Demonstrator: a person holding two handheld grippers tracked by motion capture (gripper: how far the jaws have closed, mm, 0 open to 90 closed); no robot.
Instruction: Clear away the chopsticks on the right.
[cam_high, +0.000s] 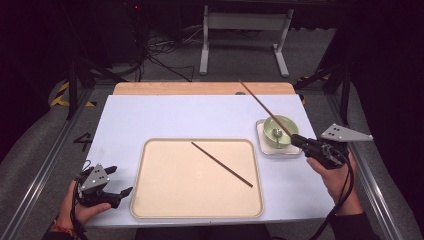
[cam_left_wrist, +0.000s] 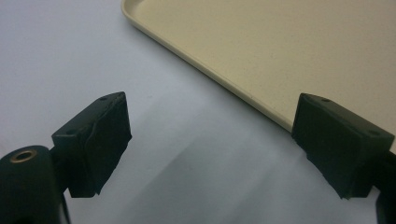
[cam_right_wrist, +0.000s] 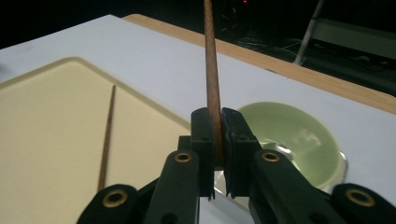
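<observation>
Right tongs (cam_right_wrist: 217, 154) clamp chopstick (cam_right_wrist: 211, 74) (tip angled up over bowl (cam_right_wrist: 289, 135)); left tongs (cam_left_wrist: 210, 140) wide, beside tray (cam_left_wrist: 280, 46).

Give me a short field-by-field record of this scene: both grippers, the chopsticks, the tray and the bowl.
left gripper: open, empty, beside the tray's left edge
right gripper: shut on a chopstick
held chopstick: lifted, slanting up and away over the bowl
second chopstick: lying diagonally on the tray
tray: beige, on the white tabletop
bowl: green, on a small square dish, right of the tray
</observation>
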